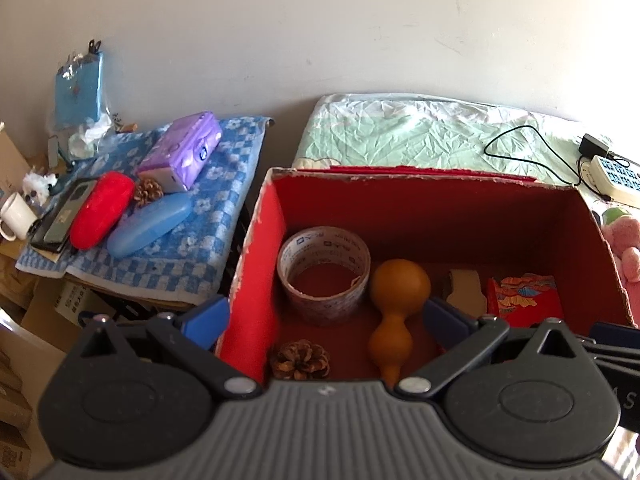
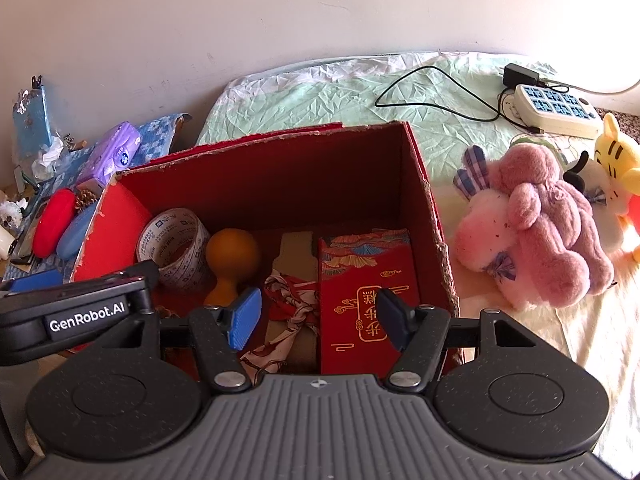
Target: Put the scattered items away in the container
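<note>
The box (image 2: pixel 424 184) is the biggest thing here: red card, open-topped, its rims torn ragged, sitting at the edge of a bed (image 2: pixel 320 92) under pale green sheeting. Inside, along the floor from left to right, stand a tape roll (image 1: pixel 324 274) on its side, an orange gourd (image 1: pixel 394 304) lying neck toward us, a patterned cloth (image 2: pixel 294 312) knotted in a bundle, and a red packet (image 2: pixel 368 300) with gold lettering leaning by the right wall. A pine cone (image 1: pixel 300 360) lies in the near left corner.

Left of the box, on a blue checked towel (image 1: pixel 216 216), are a purple tissue pack (image 1: pixel 182 152), a blue case (image 1: pixel 150 224), a red case (image 1: pixel 102 210) and a second cone (image 1: pixel 148 192).

The left gripper (image 1: pixel 326 320) hangs over the box's near edge, jaws spread wide, nothing held. The right gripper (image 2: pixel 318 318) is likewise spread and empty, above the cloth and packet.

The cloth covers some tan piece I can't make out; the gourd's tip is cut off by the left gripper's body.
</note>
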Motion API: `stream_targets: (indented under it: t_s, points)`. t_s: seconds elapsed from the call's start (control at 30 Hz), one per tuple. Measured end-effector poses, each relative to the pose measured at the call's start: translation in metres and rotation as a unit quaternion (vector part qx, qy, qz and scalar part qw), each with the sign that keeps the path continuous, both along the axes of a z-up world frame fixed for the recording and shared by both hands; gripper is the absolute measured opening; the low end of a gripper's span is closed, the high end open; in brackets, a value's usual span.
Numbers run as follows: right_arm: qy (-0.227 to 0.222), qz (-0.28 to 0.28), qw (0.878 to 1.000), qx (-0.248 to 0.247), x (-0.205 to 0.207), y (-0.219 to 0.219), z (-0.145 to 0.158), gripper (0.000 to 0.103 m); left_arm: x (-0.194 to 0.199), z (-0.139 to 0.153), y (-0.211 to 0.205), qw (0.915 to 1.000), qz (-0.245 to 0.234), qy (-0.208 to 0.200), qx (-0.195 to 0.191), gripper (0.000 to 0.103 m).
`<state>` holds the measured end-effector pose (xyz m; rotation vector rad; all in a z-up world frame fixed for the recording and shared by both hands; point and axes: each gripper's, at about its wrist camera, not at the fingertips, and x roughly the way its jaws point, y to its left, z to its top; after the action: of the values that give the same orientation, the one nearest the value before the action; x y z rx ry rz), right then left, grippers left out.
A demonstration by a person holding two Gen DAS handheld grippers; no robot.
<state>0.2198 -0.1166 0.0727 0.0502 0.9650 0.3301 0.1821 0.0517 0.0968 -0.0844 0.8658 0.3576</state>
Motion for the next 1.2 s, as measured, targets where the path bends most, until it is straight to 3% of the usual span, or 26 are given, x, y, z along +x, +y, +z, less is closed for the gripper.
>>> stream_targets:
  t_s: [1.2]
  points:
    - [-0.007,0.006,1.000,0.003,-0.007,-0.009,0.001,0.066,-0.010,-0.012,-0.011,1.0000,-0.009,0.000,0.001,0.103]
